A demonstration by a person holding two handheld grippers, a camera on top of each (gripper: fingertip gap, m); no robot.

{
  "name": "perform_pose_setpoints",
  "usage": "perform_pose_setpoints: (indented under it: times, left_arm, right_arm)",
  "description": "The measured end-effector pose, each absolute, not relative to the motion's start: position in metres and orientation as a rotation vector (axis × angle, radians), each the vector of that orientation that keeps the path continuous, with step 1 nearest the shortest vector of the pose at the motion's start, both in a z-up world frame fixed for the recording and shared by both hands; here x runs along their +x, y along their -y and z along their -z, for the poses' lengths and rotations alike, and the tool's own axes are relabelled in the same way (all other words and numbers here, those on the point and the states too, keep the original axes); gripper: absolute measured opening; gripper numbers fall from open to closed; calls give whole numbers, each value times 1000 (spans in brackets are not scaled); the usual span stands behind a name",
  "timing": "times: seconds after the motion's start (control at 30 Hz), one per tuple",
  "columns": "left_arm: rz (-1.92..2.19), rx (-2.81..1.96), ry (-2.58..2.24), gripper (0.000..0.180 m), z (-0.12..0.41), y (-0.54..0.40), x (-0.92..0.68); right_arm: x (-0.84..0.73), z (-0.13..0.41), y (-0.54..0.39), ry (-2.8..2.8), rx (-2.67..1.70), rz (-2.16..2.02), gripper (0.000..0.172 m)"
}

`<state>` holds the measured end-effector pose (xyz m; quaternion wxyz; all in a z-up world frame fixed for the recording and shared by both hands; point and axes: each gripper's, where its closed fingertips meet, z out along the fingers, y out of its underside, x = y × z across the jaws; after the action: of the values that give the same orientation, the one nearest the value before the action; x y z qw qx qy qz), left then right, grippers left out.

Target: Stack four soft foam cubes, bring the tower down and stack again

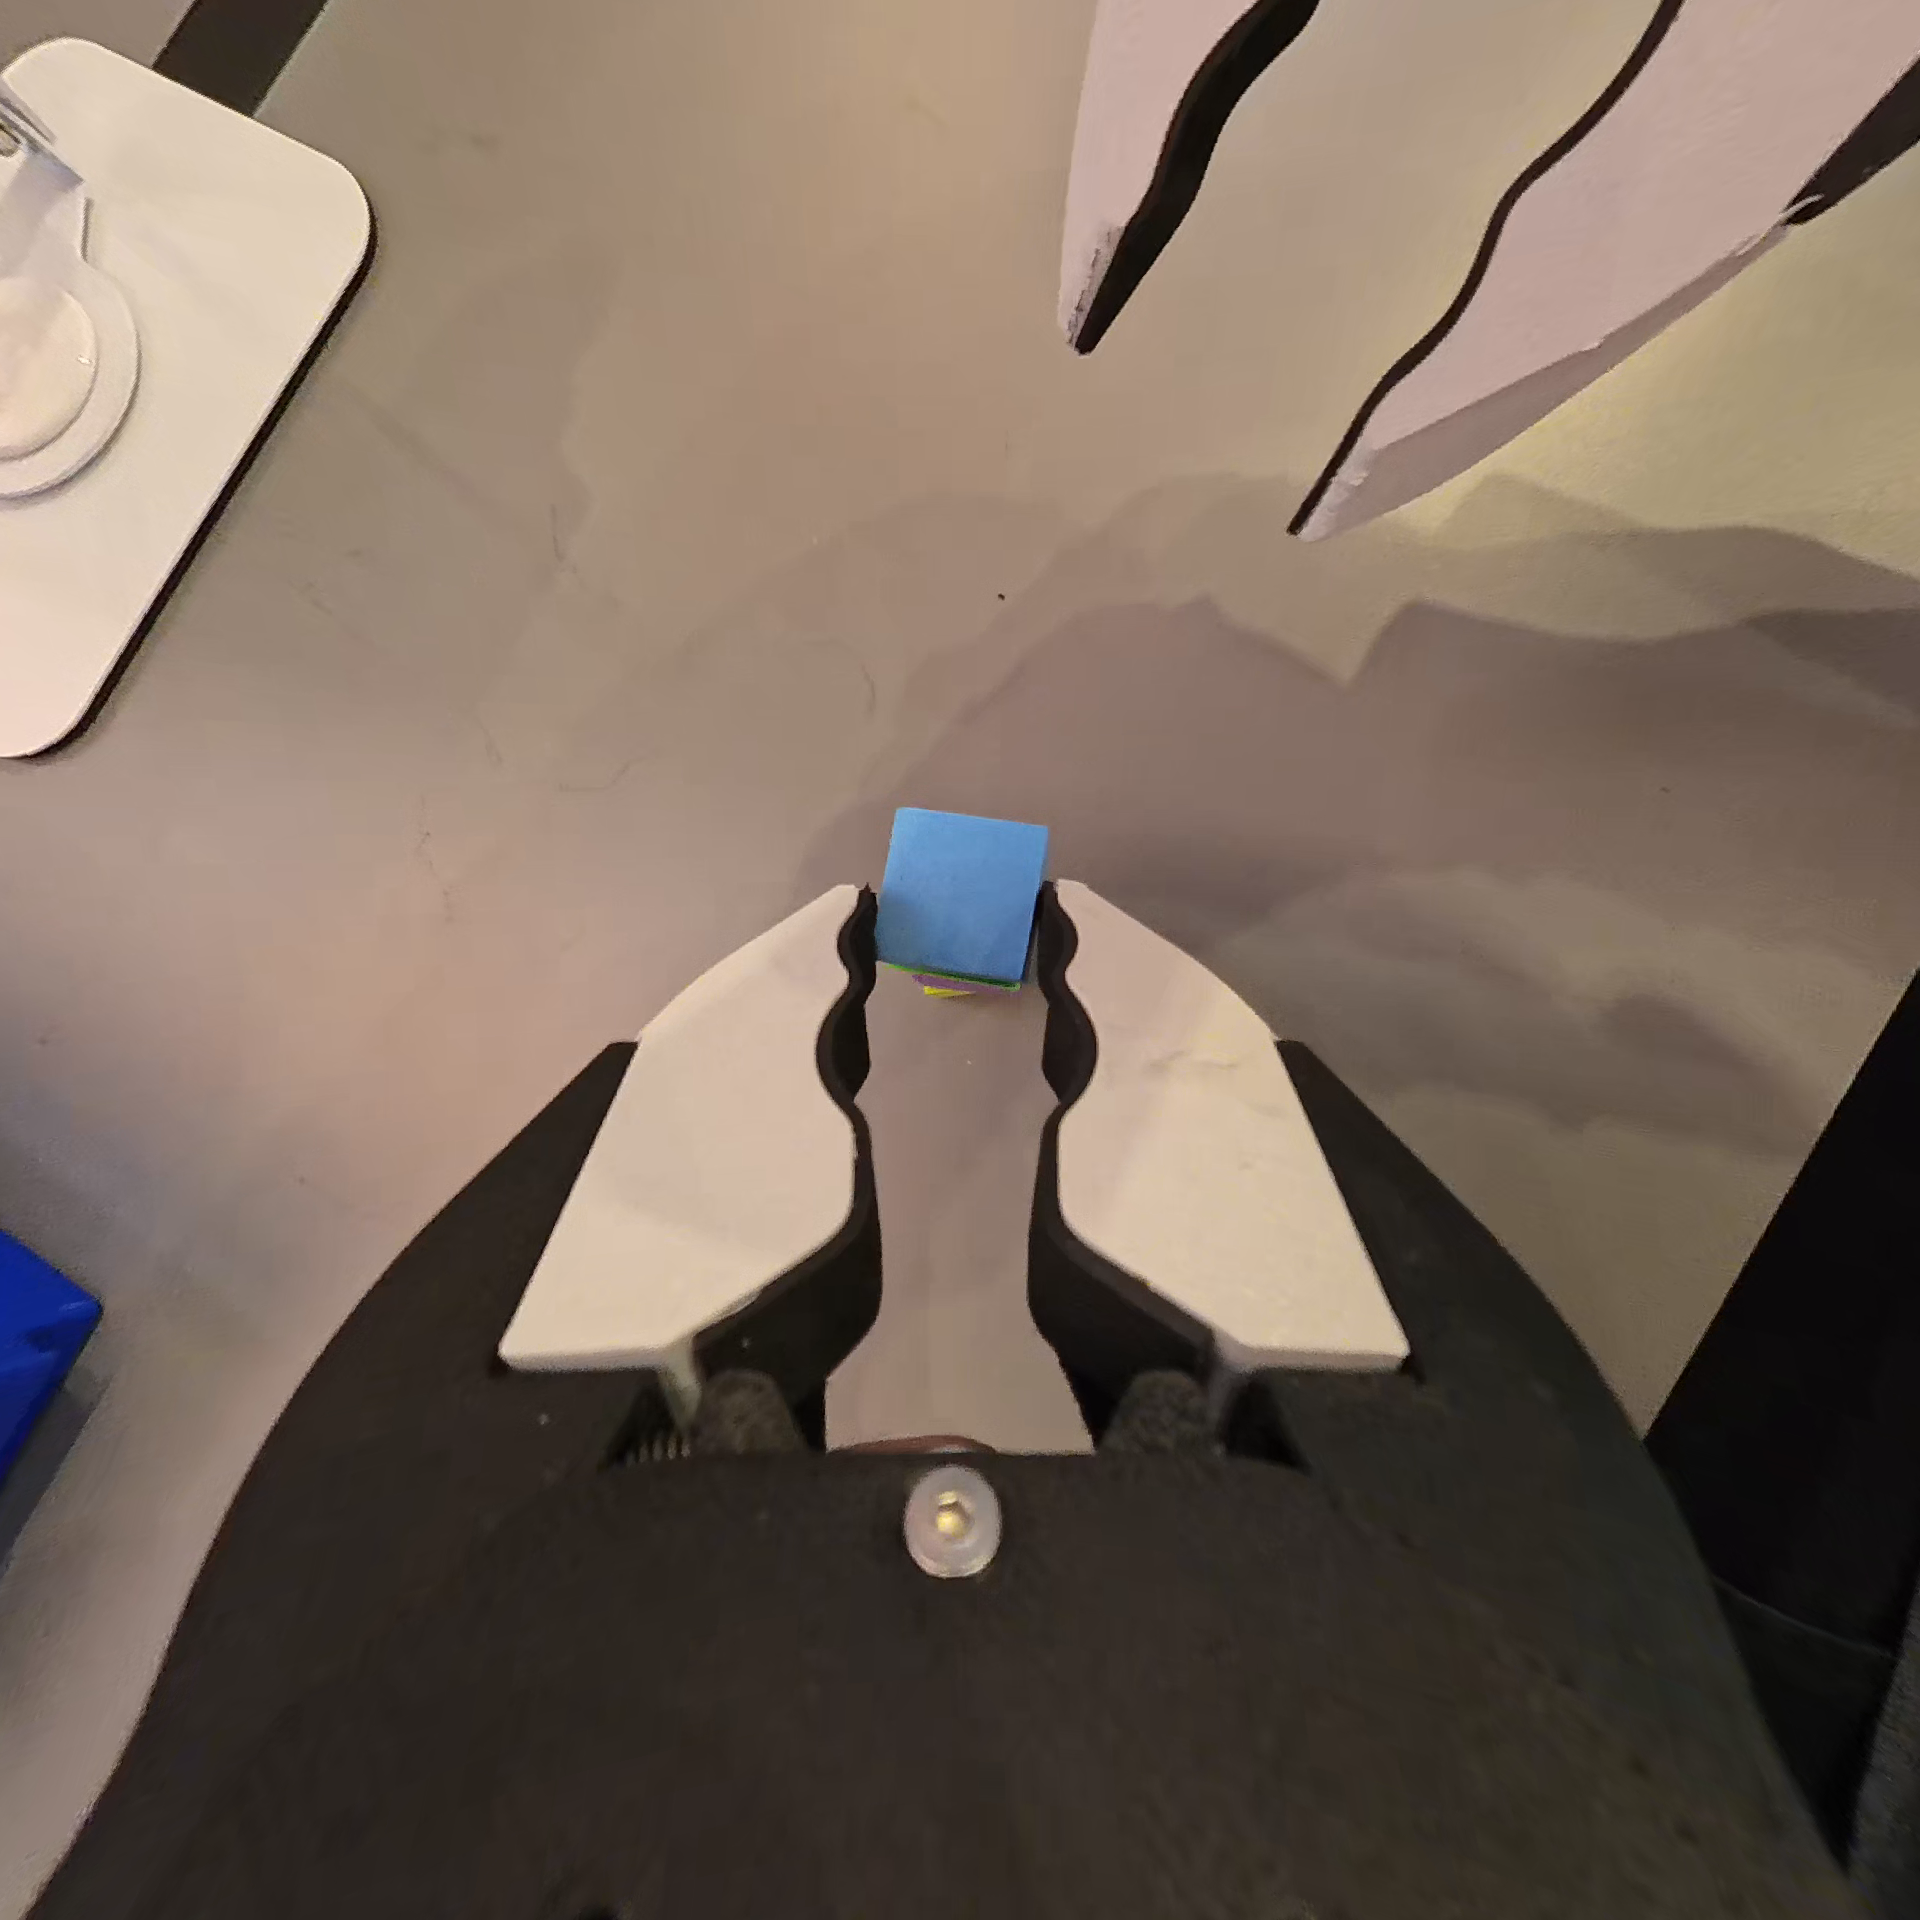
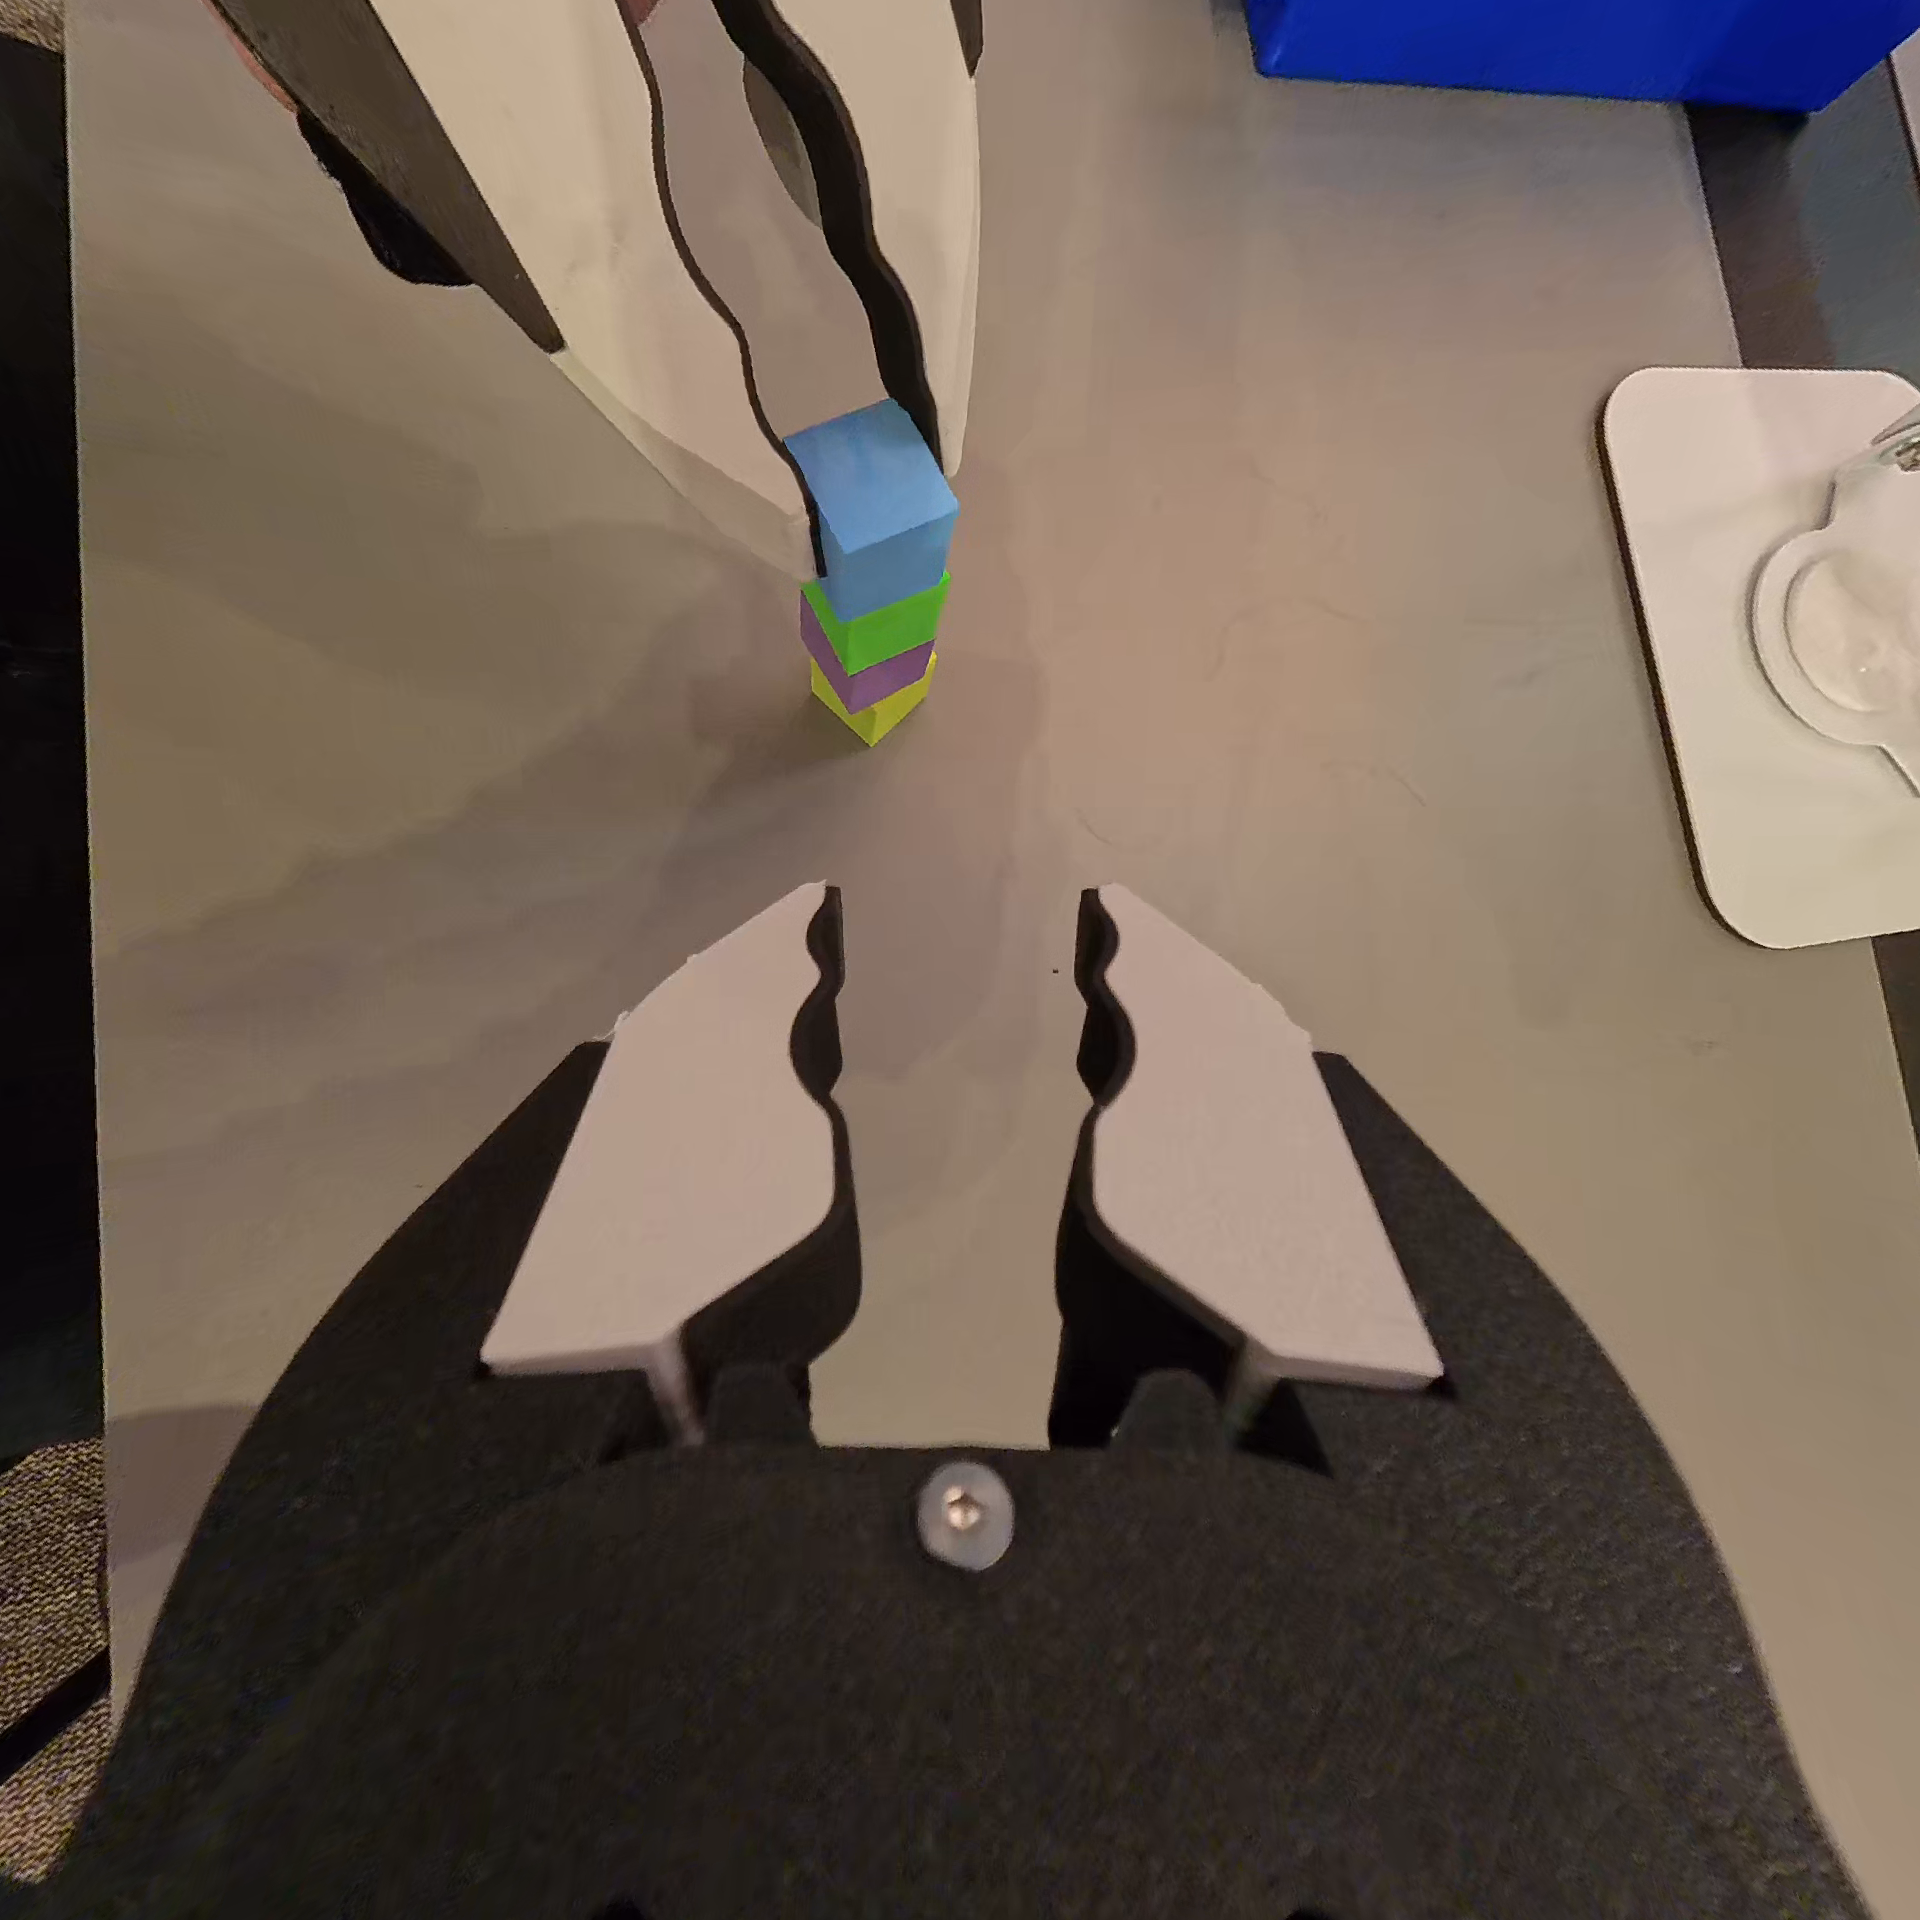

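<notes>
The left gripper [image 1: 958, 914] clamps the soft blue foam cube [image 1: 958, 899] atop the green cube [image 2: 891, 623], purple cube [image 2: 873, 675] and yellow cube [image 2: 871, 717] on the grey table [image 2: 1351, 727]. The right gripper [image 2: 954, 914] hangs parted and empty, well apart. A skewed release may drag the twisted tower over.

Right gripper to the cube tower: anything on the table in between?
Nothing visible. Bare table lies between the open right gripper and the tower, where the left gripper grips the blue cube on top. The white coaster sits off to the side.
</notes>
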<state>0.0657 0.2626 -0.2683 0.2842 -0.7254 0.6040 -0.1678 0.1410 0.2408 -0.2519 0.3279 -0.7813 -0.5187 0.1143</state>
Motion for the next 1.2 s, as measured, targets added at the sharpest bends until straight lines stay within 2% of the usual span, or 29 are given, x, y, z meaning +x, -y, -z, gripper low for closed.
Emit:
perform_pose_setpoints:
  times: [0.93,1.2]
  left_arm:
    - [415,-1912,-1614,30,268,-264,66]
    - [407,-1930,-1617,46,274,-263,65]
  right_arm:
    - [142,252,-239,1361,-2045,-309,43]
    - [142,252,-239,1361,-2048,-311,43]
